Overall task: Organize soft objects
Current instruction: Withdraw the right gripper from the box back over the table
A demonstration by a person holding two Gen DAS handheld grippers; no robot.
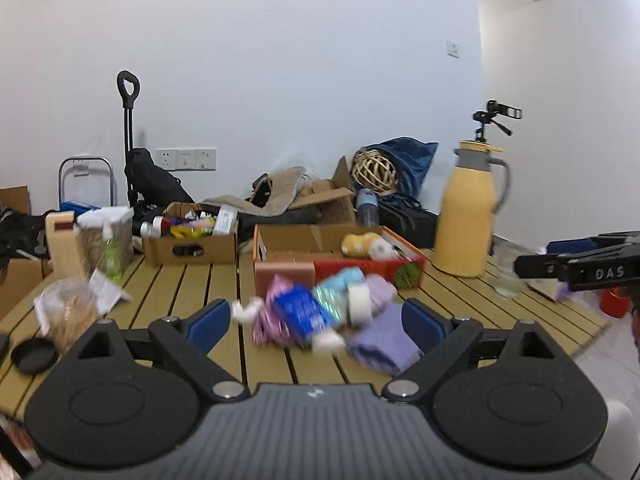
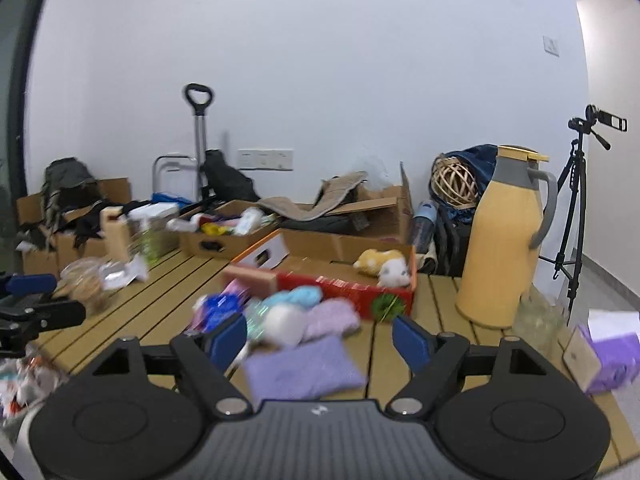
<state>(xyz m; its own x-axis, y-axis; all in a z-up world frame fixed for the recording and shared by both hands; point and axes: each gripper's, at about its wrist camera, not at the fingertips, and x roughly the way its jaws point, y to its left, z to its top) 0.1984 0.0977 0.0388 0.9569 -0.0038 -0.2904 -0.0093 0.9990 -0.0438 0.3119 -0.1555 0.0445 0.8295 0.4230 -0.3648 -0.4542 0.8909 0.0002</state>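
Left wrist view gives me the slatted wooden table [image 1: 200, 292] first, then the red-fronted cardboard box [image 1: 360, 270] standing on it beyond the heap. Inside that box I see one yellow and white plush toy [image 1: 366, 245], so I judge the sorting barely begun. The rest is still out: a blurred heap of soft things lies on the slats just in front of the box, with a folded purple cloth [image 1: 382, 346] nearest me, a blue packet [image 1: 302, 314], a pale blue fuzzy piece [image 1: 346, 280] and a small white roll [image 1: 360, 300].

My left gripper [image 1: 318, 320] stands spread wide with nothing between its blue pads; the heap sits beyond them, untouched. My right gripper [image 2: 320, 338] is also well apart and empty, the purple cloth lying on the table below and ahead of it.
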